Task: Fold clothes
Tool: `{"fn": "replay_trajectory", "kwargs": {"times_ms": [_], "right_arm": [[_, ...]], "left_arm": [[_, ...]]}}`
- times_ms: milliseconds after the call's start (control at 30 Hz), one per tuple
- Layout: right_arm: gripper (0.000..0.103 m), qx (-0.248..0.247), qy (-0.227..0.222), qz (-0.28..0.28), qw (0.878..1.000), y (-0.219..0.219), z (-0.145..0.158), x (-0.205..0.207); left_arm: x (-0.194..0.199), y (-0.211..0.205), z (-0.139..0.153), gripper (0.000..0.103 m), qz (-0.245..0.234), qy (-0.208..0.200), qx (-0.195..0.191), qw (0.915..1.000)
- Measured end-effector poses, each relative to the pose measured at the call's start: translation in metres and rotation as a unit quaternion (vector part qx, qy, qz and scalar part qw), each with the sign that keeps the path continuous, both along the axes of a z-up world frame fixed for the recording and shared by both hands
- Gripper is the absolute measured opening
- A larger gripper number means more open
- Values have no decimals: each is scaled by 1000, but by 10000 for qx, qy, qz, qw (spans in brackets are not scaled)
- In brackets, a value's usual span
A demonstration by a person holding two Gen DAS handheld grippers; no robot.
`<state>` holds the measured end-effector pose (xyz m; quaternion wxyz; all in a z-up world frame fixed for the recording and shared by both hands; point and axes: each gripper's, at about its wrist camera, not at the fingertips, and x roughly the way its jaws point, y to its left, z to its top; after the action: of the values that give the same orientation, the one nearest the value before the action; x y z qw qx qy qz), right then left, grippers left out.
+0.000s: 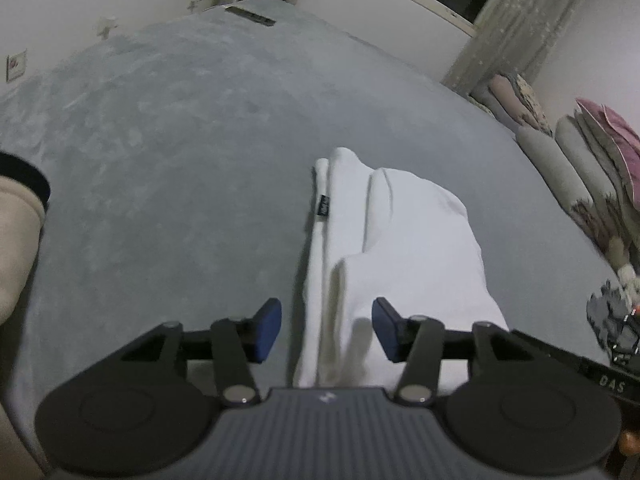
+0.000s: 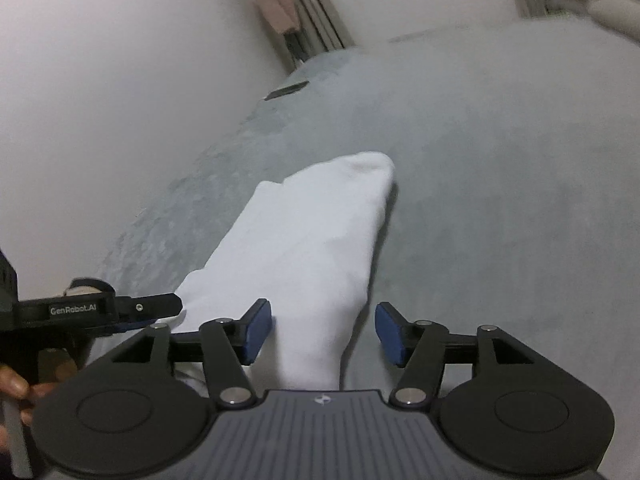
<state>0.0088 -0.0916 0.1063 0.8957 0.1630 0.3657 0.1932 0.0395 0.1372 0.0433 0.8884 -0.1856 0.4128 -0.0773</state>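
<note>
Hovering both grippers over a grey bed cover (image 1: 168,152), fingers spread on each, nothing pinched. My left gripper (image 1: 327,330) sits at the near end of the white garment (image 1: 384,236); its blue pads (image 1: 269,328) stand apart with cloth lying between them, not gripped. Garment is folded long and narrow, running from near to far, with a small dark label (image 1: 323,208) on its left edge. Folds overlap on top, right side bulkier.

My right gripper (image 2: 323,332) is released too, pads wide apart, the garment's near end (image 2: 308,240) running between them. From the right wrist view the cloth tapers to a rounded far tip. The left gripper's finger (image 2: 120,310) shows at near left, its tip over the garment's left edge; cannot tell if it touches. A hand (image 2: 16,390) on the handle at bottom left.

Far on the bed, a dark flat object (image 1: 251,16), too blurred to name. Pillows (image 1: 588,164) stacked at right edge. Curtain (image 1: 516,20) and window at the far wall. A cream sleeve with dark cuff (image 1: 20,200) at far left edge.
</note>
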Motion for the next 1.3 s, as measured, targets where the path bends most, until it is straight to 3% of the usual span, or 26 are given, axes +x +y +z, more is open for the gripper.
{"fn": "replay_trajectory", "kwargs": {"times_ms": [267,467,567,600,700,833,1033,1167,1300], "right_arm": [[66,760,575,-91,9954,-15,-19,8],[67,1252,835,13,9886,-15,-29,9],[67,1235,785,94,9892,-5,-34,8],[59,1159,720,95,9906,0,-35,6],[48,815,497,58,9954,12,-30,1],[40,479,161,18,9987,16,-10,-6],[39,402,-52,-66,9992,-7,16,-62],[42,557,296,44,9980,-21,-11,-88],[52,1261,500,-42,9907,-39,-18,-74]], "left_arm": [[3,-10,-15,54,-113,180,-73,9997],[4,-13,-20,50,-150,171,-200,9995],[5,-16,-23,31,-199,149,-236,9994],[5,-17,-24,23,-215,141,-248,9994],[5,-15,-22,14,-196,154,-365,9990],[-5,-13,-10,12,-240,219,-798,9963],[-30,-29,-13,12,-530,242,-689,9959],[-48,-40,-16,13,-728,254,-590,9953],[-56,-45,-17,15,-858,257,-590,9942]]}}
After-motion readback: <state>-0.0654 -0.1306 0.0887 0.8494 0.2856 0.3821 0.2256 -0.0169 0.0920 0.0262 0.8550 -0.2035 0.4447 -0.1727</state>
